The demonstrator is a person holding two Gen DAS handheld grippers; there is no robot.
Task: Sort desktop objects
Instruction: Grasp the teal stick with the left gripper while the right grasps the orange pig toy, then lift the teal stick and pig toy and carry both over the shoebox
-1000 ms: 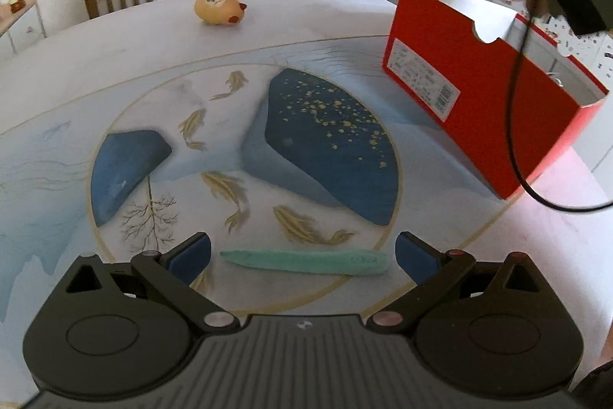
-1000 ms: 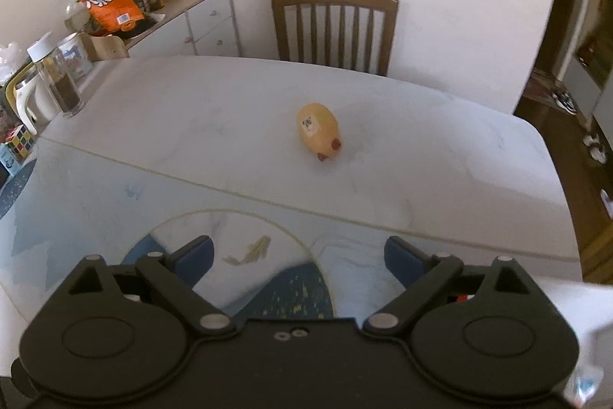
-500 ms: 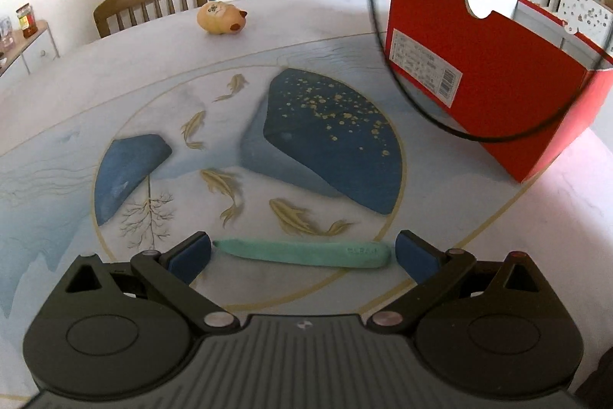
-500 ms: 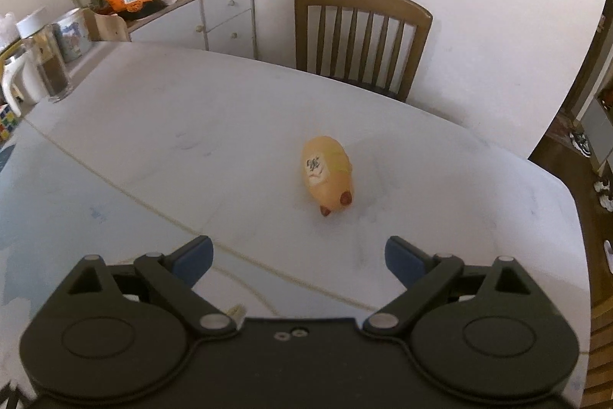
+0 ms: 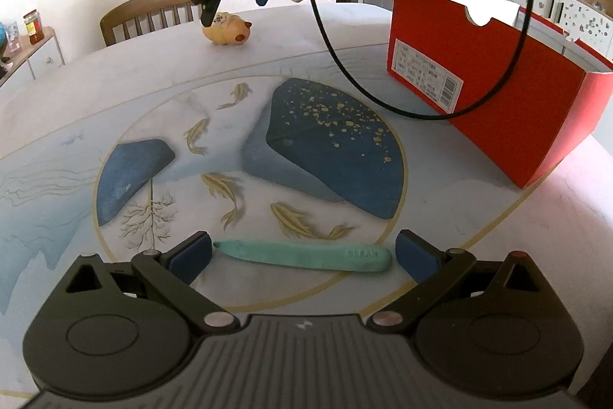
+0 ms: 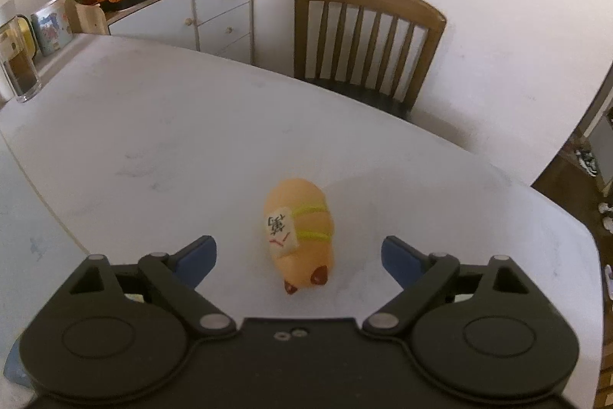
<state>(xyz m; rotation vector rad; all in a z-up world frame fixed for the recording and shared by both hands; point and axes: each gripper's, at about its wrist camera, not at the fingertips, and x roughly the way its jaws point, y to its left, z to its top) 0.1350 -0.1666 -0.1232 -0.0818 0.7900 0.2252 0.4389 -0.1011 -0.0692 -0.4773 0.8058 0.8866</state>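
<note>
A long teal bar marked CLEAN (image 5: 306, 255) lies flat on the painted tabletop (image 5: 115, 94), crosswise between the blue pads of my open left gripper (image 5: 302, 255), touching neither. A yellow-orange toy animal with a mahjong tile on its back (image 6: 300, 236) stands on the white part of the table, between the pads of my open right gripper (image 6: 299, 257). In the left wrist view the toy (image 5: 227, 32) sits at the far side, with the right gripper (image 5: 235, 6) held by a hand just above it. An open red box (image 5: 486, 79) stands at the right.
A wooden chair (image 6: 367, 41) stands behind the table's far edge. A white cabinet (image 6: 199, 10) with a snack bag, a globe and jars is at the far left. A glass jar (image 6: 19, 79) stands on the table's left edge. The right gripper's black cable (image 5: 383, 98) hangs over the table.
My right gripper has moved forward and down over the table until the toy is between its open pads. My left gripper has closed in slightly on the teal bar.
</note>
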